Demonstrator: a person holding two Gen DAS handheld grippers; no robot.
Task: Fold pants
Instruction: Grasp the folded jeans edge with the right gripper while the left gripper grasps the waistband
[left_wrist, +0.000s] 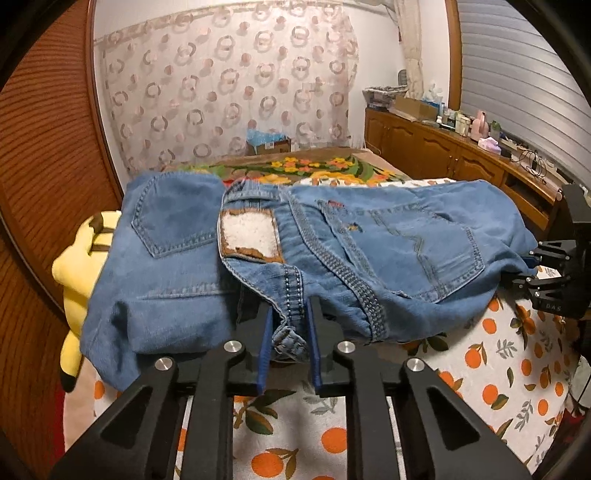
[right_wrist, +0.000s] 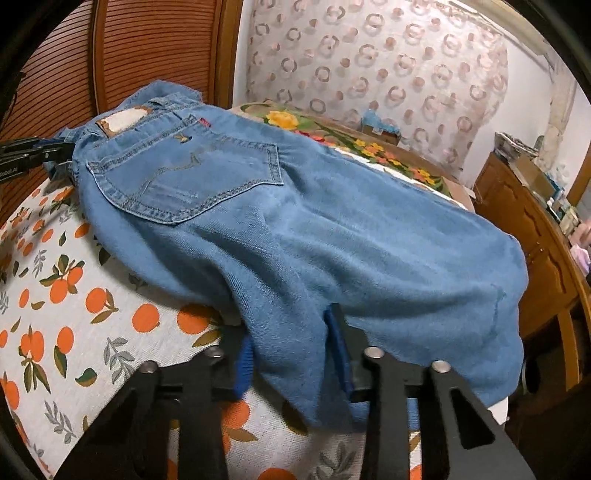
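Observation:
Blue denim pants lie back side up on the orange-print cover, seat and back pockets showing. My left gripper is shut on the waistband with a belt loop between its blue pads. My right gripper is shut on a fold of the leg fabric. The right gripper also shows at the right edge of the left wrist view, at the pants' side. The left gripper shows at the far left of the right wrist view, at the waistband.
A yellow plush toy lies under the pants' left side. A floral blanket covers the bed beyond. A wooden cabinet with clutter runs along the right. A cardboard box sits by the curtain.

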